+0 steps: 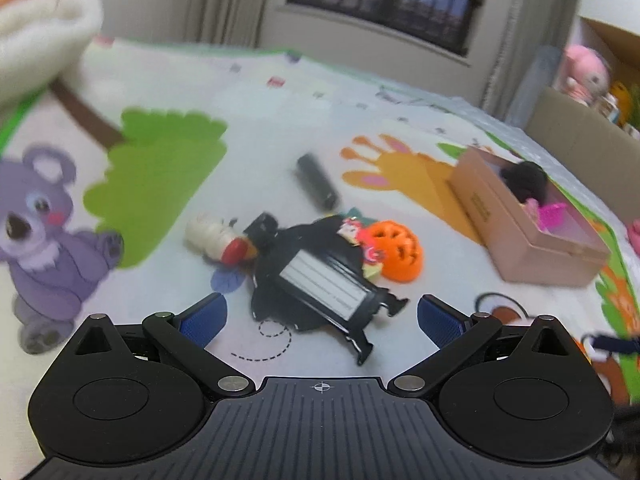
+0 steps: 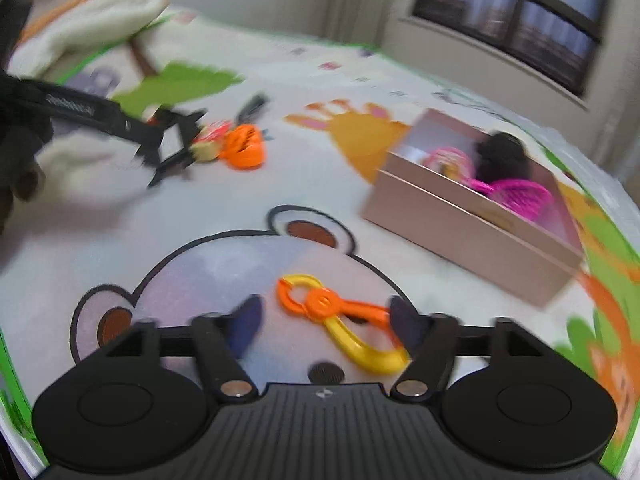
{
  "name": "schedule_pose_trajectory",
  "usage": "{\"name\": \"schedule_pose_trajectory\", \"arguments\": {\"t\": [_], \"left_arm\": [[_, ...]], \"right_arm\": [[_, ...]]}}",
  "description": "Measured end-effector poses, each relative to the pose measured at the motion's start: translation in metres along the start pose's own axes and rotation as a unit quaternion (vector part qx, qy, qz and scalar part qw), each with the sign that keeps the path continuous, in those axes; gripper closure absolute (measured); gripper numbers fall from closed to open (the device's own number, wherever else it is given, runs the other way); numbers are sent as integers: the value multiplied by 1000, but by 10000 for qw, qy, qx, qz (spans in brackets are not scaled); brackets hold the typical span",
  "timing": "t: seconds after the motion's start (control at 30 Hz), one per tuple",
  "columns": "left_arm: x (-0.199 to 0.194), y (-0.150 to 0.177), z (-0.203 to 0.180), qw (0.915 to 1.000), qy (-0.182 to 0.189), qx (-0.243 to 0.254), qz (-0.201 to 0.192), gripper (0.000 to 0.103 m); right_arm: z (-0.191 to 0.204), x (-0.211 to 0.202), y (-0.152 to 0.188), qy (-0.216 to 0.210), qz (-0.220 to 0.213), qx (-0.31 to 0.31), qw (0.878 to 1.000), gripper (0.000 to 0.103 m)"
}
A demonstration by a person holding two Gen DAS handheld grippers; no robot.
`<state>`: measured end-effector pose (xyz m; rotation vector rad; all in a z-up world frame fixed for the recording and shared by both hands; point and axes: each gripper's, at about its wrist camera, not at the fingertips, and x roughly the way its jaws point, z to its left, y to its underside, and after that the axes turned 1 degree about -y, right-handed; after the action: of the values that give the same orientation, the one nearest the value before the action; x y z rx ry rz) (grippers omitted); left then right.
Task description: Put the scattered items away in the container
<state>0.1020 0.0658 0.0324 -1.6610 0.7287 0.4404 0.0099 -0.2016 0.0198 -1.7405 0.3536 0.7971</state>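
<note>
The right gripper [image 2: 324, 322] hangs low over the play mat [image 2: 224, 216] with its jaws spread wide, and the orange and yellow toy tongs [image 2: 340, 316] lie on the mat in the gap between the two blue pads [image 2: 246, 326], touched by neither as far as the blurred right wrist view lets me judge. What the next move turns on is how the tongs lie against that gap: their long axis runs on a slant, the orange ring end up and to the left, the yellow handle loop down and to the right, close to the right-hand pad, so the jaws do not meet them squarely; I would expect a small roll of the wrist or a shift toward the orange hub before closing, or the pads may catch only the loop. The cardboard box [image 2: 472, 236], already holding a pink basket and a dark fuzzy thing, stands on the mat up and to the right of this gripper, nearer to it than to the other hand. The left gripper [image 1: 322, 318] is also spread and holds nothing; it points at the pile ahead of it, a black frame-like toy [image 1: 320, 284] with an orange pumpkin [image 1: 398, 250] just beside it, a cream toy [image 1: 214, 236] and a dark tube [image 1: 316, 182] beyond
</note>
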Motion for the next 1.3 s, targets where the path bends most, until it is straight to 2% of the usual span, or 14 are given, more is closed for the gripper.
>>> {"name": "schedule_pose_trajectory", "arguments": {"t": [0.1,0.23,0.37,0.77,0.83,0.87,0.97,1.1,1.17,1.3], "left_arm": [[16,-6,2,9995,-290,3,102,0],[32,-13,5,9984,-540,-61,141,0],[37,-15,7,9985,-523,-33,128,0],[36,-10,6,9989,-326,322,-35,1],[34,-10,2,9988,-249,428,-61,11],[32,-9,0,9987,-160,472,-65,21],[26,-8,-9,9970,-249,719,-139,27],[20,-4,-14,9965,-159,813,-140,44],[16,0,-20,9959,-27,900,-119,50],[6,9,-41,9916,267,1254,-137,50]], "right_arm": [[-9,-6,15,84,-201,508,9985,18],[-16,0,31,224,-189,918,9953,12],[-18,4,41,336,-318,1087,9930,0],[-22,7,47,205,-412,1273,9908,0],[-22,6,48,192,-429,1291,9905,0],[-22,6,48,191,-438,1297,9904,0],[-22,6,49,194,-450,1299,9903,0],[-22,6,49,195,-452,1300,9903,0],[-22,6,49,195,-451,1298,9903,0],[-22,6,49,198,-450,1297,9903,0]]}}
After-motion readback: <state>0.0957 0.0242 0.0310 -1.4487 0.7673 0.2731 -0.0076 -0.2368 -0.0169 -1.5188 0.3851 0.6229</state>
